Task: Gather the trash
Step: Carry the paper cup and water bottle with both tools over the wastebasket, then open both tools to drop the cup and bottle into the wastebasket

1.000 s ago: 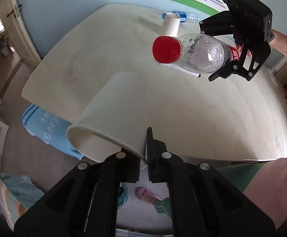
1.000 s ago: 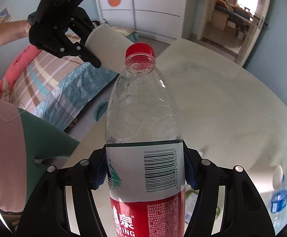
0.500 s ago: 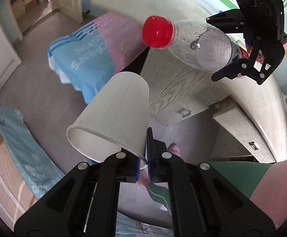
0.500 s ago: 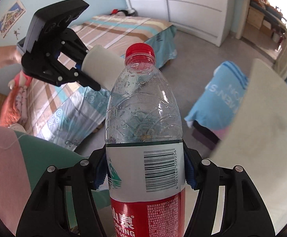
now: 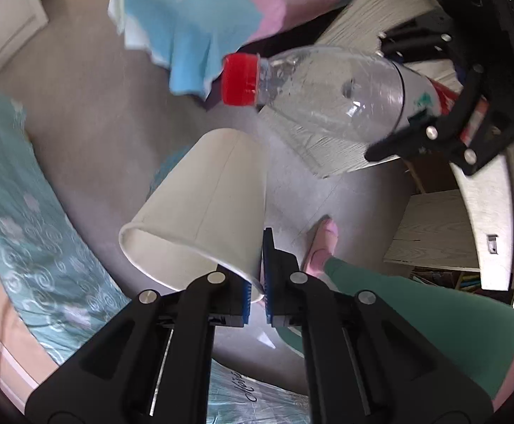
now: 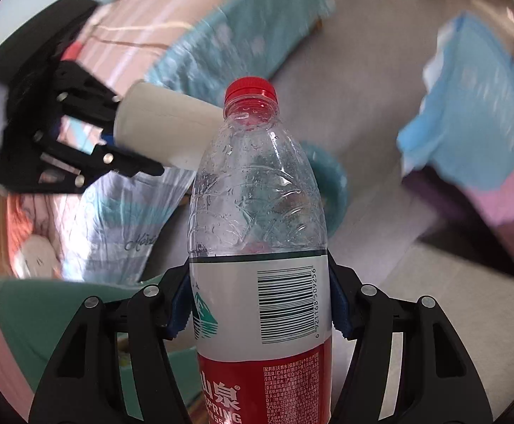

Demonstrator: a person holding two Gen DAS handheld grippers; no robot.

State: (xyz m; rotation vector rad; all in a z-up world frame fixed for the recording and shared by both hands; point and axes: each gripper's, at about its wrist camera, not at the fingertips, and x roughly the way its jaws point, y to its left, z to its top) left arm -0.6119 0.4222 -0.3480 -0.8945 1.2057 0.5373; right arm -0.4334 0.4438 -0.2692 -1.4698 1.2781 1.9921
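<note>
My left gripper (image 5: 257, 279) pinches the paper cup (image 5: 204, 208) by its rim wall, my right gripper (image 6: 260, 304) clamps the bottle (image 6: 257, 212) at its label — both held over the teal bin (image 6: 331, 190) at twelve o'clock, ready for dropping.

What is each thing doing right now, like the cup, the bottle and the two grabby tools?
Paper cup: empty, tipped on its side, pinched by its rim.
Plastic bottle: red cap on, looks empty, droplets inside, held in the air.
Left tool: shut on the paper cup's rim.
Right tool: shut on the plastic bottle's label.
Teal bin: on the floor, open top.
</note>
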